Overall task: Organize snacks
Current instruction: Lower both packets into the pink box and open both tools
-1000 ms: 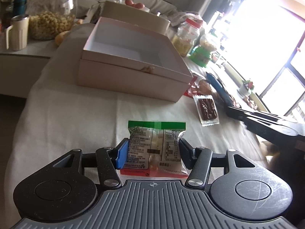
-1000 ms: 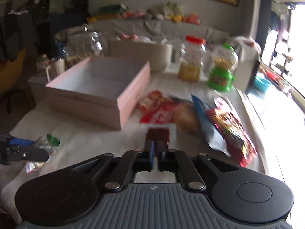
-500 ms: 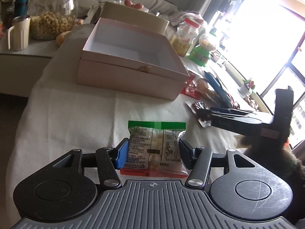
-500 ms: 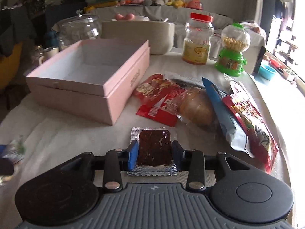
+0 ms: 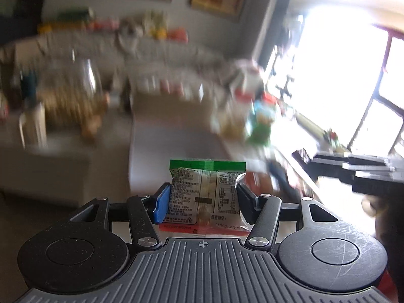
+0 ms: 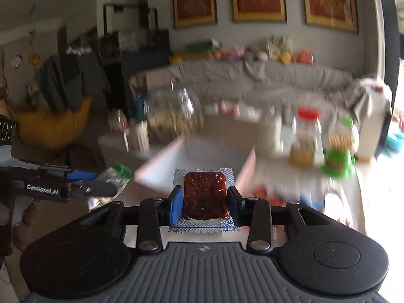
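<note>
Your left gripper (image 5: 203, 199) pinches a green-topped snack packet (image 5: 205, 192) between its two fingers; the blue pad (image 5: 162, 203) presses on the packet's left edge and the black finger on its right edge. The packet stands upright at the centre of the left wrist view, with its printed back side toward the camera (the small text is not readable to me).

Your right gripper (image 6: 204, 202) pinches a clear packet with a dark red-brown snack slab (image 6: 204, 194), held flat between the fingers at the lower centre of the right wrist view. Behind it, in the middle of the frame, is the open pink box (image 6: 242, 174), much blurred. To the right of the box stand a red-lidded jar (image 6: 306, 136) and a green candy dispenser (image 6: 339, 151). At the upper left of the box is a large glass jar (image 6: 174, 116). In the left part of the same view your left gripper (image 6: 108, 185) appears with the green-topped packet (image 6: 116, 175).
</note>
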The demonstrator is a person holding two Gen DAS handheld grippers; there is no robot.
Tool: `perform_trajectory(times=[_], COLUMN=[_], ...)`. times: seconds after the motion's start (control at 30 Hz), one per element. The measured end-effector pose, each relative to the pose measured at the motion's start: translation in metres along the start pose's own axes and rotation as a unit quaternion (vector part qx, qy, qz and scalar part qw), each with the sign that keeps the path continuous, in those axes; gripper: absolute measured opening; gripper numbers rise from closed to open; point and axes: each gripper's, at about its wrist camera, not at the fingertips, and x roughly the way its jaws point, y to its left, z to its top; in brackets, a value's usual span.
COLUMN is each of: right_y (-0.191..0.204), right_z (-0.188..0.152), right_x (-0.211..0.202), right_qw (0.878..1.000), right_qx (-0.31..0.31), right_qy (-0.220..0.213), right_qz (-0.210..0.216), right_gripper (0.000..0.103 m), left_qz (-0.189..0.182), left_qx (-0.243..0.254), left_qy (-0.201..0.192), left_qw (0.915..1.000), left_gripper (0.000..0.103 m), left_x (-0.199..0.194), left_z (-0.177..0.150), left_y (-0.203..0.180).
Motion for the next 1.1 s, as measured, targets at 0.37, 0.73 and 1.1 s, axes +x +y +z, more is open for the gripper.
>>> perform_trajectory(times=[0.37, 0.73, 1.1], right_y=[-0.025, -0.075, -0.155], right_z=[0.002, -0.091, -0.093], right_x=[0.080, 0.054, 0.033], right_qw=[0.997, 0.985, 0.973], right_qx=[0.015, -0.006, 0.136], right_qy=[0.020, 0.080, 0.063], right_qz=[-0.066, -0.155, -0.177], right_gripper=[0.065, 0.068, 0.073], left_qz=[0.011, -0.001, -0.093], left_qx=[-0.054, -0.063, -0.021], left_qy=[0.095, 0.021, 0.095], left_qw=[0.9939, 0.9978, 0.9909], left_gripper=[0.061, 0.061, 0.061], left_x=[0.183, 0.141, 0.125], left_z=[0.084, 0.042, -0.030], left_y=[0.061, 0.041, -0.032])
